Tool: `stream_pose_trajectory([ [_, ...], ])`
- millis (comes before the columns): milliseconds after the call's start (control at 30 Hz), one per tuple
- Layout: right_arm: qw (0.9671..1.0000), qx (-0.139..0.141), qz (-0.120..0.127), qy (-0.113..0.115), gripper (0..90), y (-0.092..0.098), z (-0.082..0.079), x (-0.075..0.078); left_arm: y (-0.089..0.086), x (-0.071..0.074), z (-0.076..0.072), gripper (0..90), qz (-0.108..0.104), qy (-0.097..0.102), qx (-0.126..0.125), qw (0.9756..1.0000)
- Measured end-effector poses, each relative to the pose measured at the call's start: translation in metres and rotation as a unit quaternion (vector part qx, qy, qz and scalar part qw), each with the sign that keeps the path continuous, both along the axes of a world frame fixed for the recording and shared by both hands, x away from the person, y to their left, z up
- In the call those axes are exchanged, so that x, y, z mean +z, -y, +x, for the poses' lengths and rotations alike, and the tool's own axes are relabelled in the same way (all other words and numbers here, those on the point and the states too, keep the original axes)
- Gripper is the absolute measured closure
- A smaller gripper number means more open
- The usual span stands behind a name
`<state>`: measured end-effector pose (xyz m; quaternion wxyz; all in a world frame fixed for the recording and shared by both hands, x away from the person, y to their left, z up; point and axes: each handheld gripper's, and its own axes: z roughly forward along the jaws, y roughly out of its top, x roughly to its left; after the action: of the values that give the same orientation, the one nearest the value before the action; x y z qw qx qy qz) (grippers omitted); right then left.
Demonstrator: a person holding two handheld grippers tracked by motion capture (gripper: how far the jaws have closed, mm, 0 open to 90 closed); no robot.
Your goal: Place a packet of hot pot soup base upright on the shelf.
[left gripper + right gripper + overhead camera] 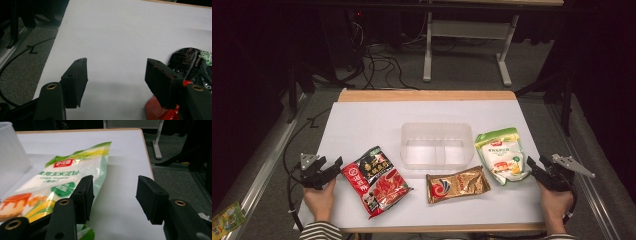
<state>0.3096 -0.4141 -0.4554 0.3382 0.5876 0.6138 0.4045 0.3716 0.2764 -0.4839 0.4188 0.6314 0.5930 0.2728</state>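
A clear plastic tub [437,145] stands in the middle of the white table [362,120]. In front of it lie a red and black packet [375,181], a gold packet [457,184] and a white and green corn starch bag [500,154]. My left gripper [332,167] rests at the table's left edge, open, just left of the red and black packet [192,62]. My right gripper [534,167] sits at the right edge, open, its jaws bare beside the corn starch bag [60,177]. In the left gripper view the jaws [116,85] stand wide over bare table.
The tub's wall [10,152] rises at the left of the right gripper view. Grey floor with cables [384,65] and a white table frame [467,40] lie beyond the far edge. A green packet [227,217] lies on the floor at the lower left.
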Motion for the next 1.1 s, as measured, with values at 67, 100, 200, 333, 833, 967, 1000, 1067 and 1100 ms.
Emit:
stream_pose_trajectory([
  [67,0.9999,0.015,0.002,-0.005,46.3,-0.003,0.002,0.006,0.000,0.000,0.000,35.1,0.000,0.000,0.000,1.0000],
  [100,0.9999,0.016,0.003,-0.006,46.1,-0.004,0.003,0.007,0.000,0.000,0.000,35.1,0.000,0.000,0.000,1.0000],
  [200,0.9994,0.030,0.006,-0.015,43.8,-0.007,0.008,0.012,0.000,0.000,0.000,35.0,-0.001,0.001,0.000,1.0000],
  [333,0.9985,0.044,0.004,-0.033,40.7,-0.009,0.018,0.018,0.000,0.000,0.000,34.8,-0.001,0.002,0.000,1.0000],
  [833,0.9938,0.070,-0.001,-0.086,33.0,-0.018,0.062,0.030,0.000,0.000,-0.001,34.9,0.003,0.003,-0.005,1.0000],
  [967,0.9914,0.077,0.000,-0.105,33.0,-0.019,0.071,0.027,0.001,0.000,-0.001,34.8,0.003,0.004,-0.005,1.0000],
  [1000,0.9910,0.077,0.003,-0.109,32.8,-0.019,0.073,0.026,0.001,0.000,-0.001,34.8,0.003,0.002,-0.006,1.0000],
  [1067,0.9893,0.081,0.004,-0.121,32.7,-0.019,0.077,0.024,0.001,0.000,-0.001,34.9,0.003,0.002,-0.005,1.0000],
  [1100,0.9887,0.081,0.006,-0.126,32.7,-0.019,0.079,0.024,0.000,0.000,-0.001,34.8,0.002,0.002,-0.006,1.0000],
])
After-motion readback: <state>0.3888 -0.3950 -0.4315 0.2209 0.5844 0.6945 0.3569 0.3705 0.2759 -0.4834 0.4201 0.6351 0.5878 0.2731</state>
